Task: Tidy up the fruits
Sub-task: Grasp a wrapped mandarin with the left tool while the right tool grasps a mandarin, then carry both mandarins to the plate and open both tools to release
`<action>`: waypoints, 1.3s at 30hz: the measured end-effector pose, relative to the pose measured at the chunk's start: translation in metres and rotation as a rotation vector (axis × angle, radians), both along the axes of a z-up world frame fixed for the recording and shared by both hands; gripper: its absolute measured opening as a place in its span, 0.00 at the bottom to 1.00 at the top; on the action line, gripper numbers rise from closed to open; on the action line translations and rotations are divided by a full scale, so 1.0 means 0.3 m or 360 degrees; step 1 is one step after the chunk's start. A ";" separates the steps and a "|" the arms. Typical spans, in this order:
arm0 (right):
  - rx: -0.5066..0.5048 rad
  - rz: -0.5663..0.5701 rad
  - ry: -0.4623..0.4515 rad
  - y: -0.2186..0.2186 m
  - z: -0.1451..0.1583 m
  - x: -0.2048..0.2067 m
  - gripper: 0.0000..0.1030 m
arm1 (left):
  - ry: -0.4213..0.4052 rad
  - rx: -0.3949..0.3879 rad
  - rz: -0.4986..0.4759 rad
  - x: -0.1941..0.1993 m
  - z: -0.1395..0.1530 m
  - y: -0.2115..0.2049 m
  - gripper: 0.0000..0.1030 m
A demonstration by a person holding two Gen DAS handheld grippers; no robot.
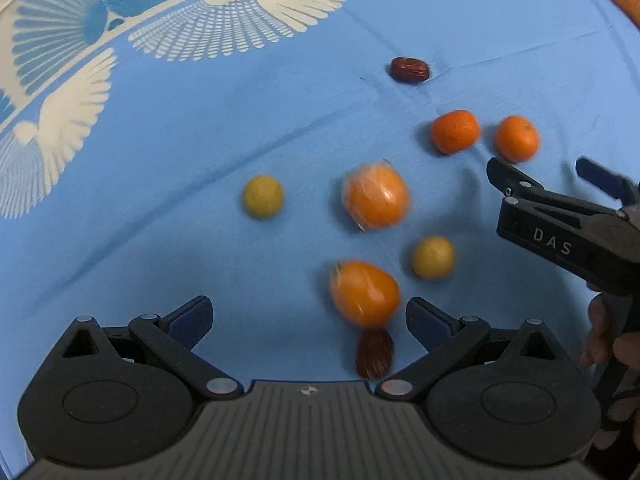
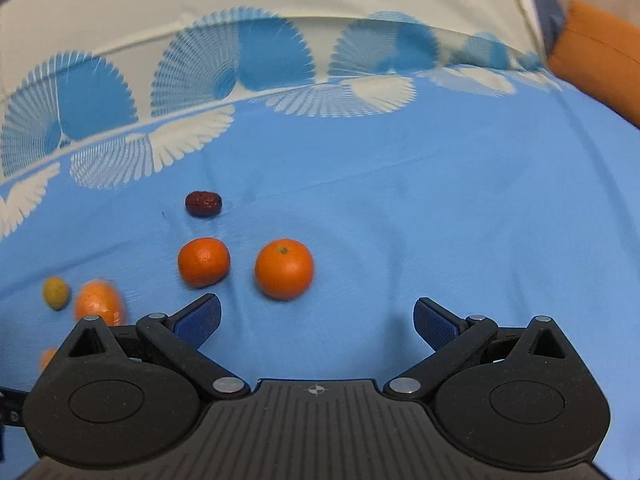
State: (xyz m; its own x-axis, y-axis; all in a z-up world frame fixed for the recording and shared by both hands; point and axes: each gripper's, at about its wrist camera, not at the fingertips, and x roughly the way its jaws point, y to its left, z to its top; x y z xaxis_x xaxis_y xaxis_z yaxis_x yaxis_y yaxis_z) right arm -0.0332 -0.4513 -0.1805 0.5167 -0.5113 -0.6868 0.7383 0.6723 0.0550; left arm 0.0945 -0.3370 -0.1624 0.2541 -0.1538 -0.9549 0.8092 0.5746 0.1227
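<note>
Both my grippers, left (image 1: pixel 308 316) and right (image 2: pixel 316 316), spread wide, empty, above scattered fruit; open blue cloth (image 2: pixel 460 220) rightward.

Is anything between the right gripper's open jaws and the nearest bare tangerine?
Nothing visible. The right gripper hangs open over bare blue cloth, and the nearest tangerine sits just ahead, slightly toward its left finger. The second tangerine lies apart, further left.

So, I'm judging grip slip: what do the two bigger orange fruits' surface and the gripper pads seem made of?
The bigger orange fruits look wrapped in glossy clear film, judging by streaky highlights, though blurred. The blue pads look like matte ribbed rubber.
</note>
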 end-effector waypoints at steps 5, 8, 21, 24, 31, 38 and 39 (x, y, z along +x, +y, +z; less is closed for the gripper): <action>-0.0070 0.0085 0.0040 -0.027 -0.053 0.076 0.99 | 0.0132 -0.0045 0.0027 0.048 -0.033 -0.009 1.00; -0.0110 0.0095 0.0028 -0.032 -0.058 0.084 0.96 | 0.0177 -0.0135 -0.0032 0.045 -0.026 -0.006 0.73; -0.0298 -0.0228 -0.0057 -0.067 -0.002 -0.037 0.35 | 0.0016 -0.0310 0.0152 0.019 0.211 0.252 0.39; -0.0304 -0.0285 -0.0031 -0.051 0.034 -0.078 0.35 | -0.0093 -0.0277 0.0254 -0.025 0.302 0.403 0.39; -0.0209 -0.0036 -0.0206 0.221 0.271 -0.264 0.35 | -0.0206 -0.0206 0.0497 -0.161 0.433 0.780 0.40; -0.0100 0.0454 -0.0281 0.621 0.460 -0.426 0.35 | -0.0261 -0.0252 0.0624 -0.338 0.510 1.055 0.40; -0.0074 0.0523 -0.0291 0.674 0.481 -0.441 0.35 | -0.0256 -0.0270 0.0643 -0.363 0.517 1.088 0.40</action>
State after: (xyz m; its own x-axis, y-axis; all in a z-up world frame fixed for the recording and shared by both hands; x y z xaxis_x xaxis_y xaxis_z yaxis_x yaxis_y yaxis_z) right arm -0.1654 -0.2490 -0.0361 0.7703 -0.3263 -0.5478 0.4637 0.8764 0.1299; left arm -0.0142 -0.0105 -0.0073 0.4687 -0.1627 -0.8682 0.4948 0.8626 0.1054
